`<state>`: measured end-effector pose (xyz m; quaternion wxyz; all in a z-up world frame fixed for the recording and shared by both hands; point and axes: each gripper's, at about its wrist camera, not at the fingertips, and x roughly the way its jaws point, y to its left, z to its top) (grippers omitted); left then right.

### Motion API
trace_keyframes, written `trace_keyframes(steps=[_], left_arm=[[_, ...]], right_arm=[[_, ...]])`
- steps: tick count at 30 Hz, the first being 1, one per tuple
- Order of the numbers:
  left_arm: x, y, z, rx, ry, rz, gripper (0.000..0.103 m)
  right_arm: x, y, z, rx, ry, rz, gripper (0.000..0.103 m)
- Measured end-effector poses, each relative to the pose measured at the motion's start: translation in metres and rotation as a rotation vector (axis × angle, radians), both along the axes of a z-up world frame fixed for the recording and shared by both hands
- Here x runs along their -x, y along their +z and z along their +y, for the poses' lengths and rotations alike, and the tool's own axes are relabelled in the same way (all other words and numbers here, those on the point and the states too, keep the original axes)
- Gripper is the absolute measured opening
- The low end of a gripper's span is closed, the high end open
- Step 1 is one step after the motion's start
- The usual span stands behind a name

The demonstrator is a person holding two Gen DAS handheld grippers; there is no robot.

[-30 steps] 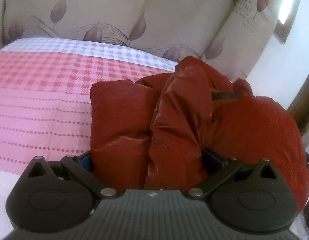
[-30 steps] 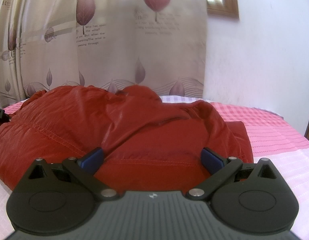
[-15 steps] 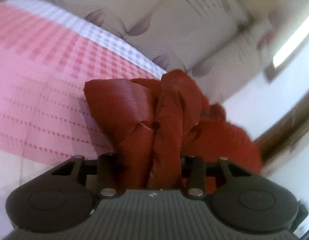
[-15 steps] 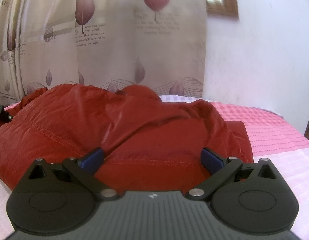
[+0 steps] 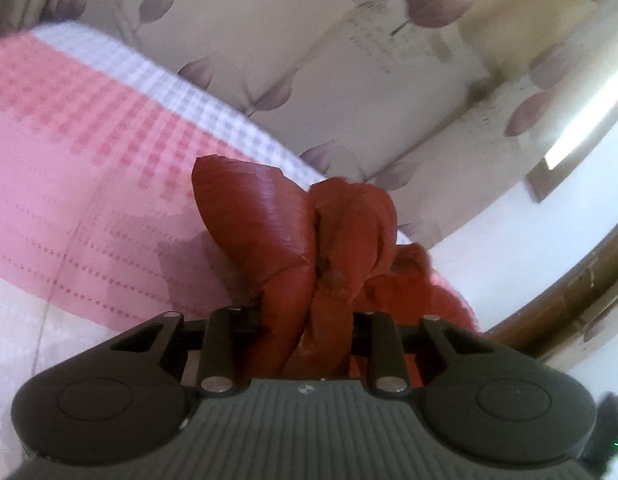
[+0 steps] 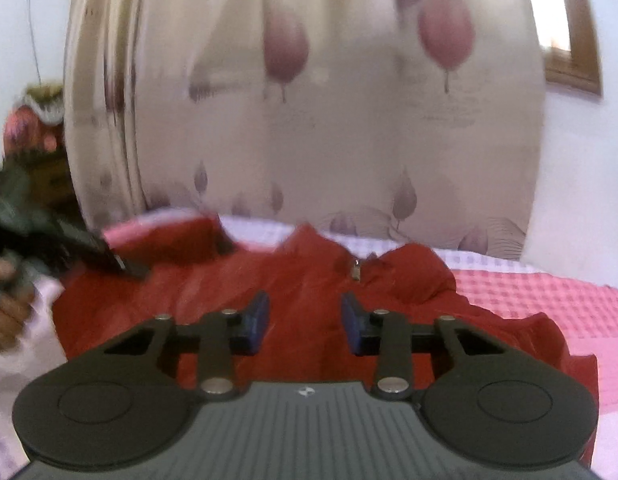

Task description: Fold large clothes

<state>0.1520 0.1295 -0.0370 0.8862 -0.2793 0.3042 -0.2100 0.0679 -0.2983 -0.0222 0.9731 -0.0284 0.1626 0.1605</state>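
Behind the bed hangs a cream curtain [image 6: 349, 140] printed with mauve leaves, reaching down to the mattress edge. A pink-and-white checked bedspread [image 5: 69, 152] covers the bed. On it lies the red padded jacket [image 6: 309, 280], spread roughly flat in the right wrist view, with its long axis running left to right across the frame and its collar and zip pull [image 6: 355, 270] pointing toward the curtain. One end of the jacket is gathered into a thick bunch [image 5: 309, 240] that rises off the bedspread and points away from the left camera toward the curtain. The left tongs [image 5: 309, 320] are closed tight on this bunch. The right tongs [image 6: 305, 320] hover just above the jacket's middle, partly closed with a clear gap between the blue pads [image 6: 257, 320], gripping nothing.
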Motion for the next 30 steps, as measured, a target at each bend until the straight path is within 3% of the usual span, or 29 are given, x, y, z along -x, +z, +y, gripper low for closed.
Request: trace_keyframes(steps=[2, 8, 14, 19, 23, 27, 30], left_arm=[[0.007, 0.018, -0.010, -0.010, -0.015, -0.015, 0.029], [0.034, 0.076, -0.069, -0.067, -0.095, -0.083, 0.029], [0.049, 0.109, -0.166, -0.097, -0.230, -0.120, 0.030], [0.055, 0.110, -0.261, -0.175, -0.329, -0.196, 0.034], [0.055, 0.099, -0.300, -0.212, -0.353, -0.257, 0.035], [0.055, 0.094, -0.304, -0.223, -0.333, -0.252, 0.035], [0.056, 0.093, -0.310, -0.221, -0.332, -0.243, 0.037]], right_arm=[[-0.015, -0.012, -0.001, -0.002, -0.023, 0.055, 0.024], [-0.041, -0.042, -0.021, -0.118, -0.051, 0.156, 0.021], [-0.065, -0.062, -0.046, -0.407, -0.043, 0.293, 0.021], [-0.077, -0.082, -0.080, -0.657, -0.025, 0.363, 0.021], [-0.075, -0.095, -0.106, -0.817, -0.007, 0.394, 0.020], [-0.049, -0.094, -0.133, -0.883, -0.003, 0.404, 0.021], [-0.007, -0.088, -0.153, -0.861, 0.016, 0.320, 0.027]])
